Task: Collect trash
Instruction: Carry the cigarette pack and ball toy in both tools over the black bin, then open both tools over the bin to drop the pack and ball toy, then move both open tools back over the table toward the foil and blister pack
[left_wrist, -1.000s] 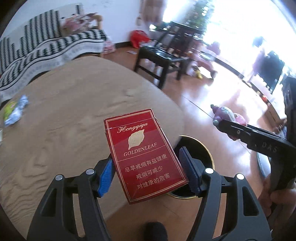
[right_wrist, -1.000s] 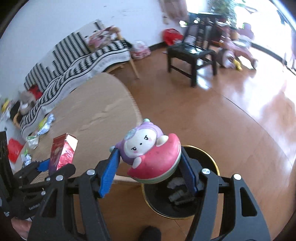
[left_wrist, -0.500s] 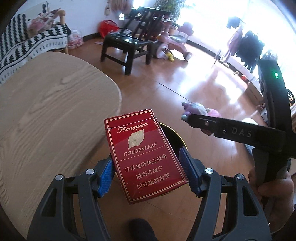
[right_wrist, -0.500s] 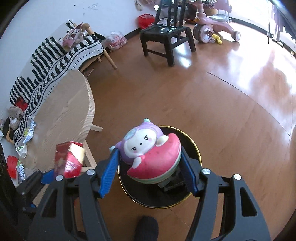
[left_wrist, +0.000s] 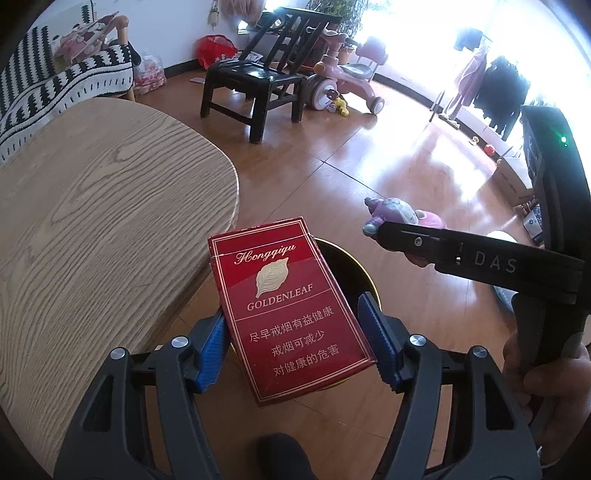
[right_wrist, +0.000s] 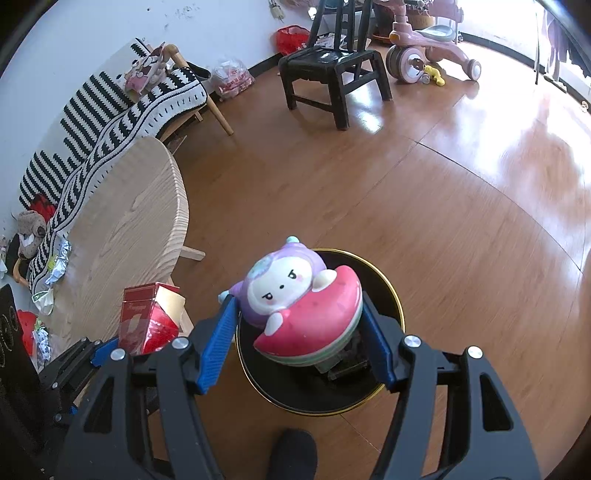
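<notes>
The left tongs (left_wrist: 297, 336) grip a red rectangular cardboard cigarette pack (left_wrist: 290, 314) by its long sides, held just past the rounded edge of the pale wooden worktop (left_wrist: 103, 229) and partly above the round black gold-rimmed trash bin (right_wrist: 388, 306) on the floor. The right tongs (right_wrist: 299, 332) clamp a soft purple-and-white toy hugging a pink watermelon slice (right_wrist: 301, 306) directly over that bin's opening.
</notes>
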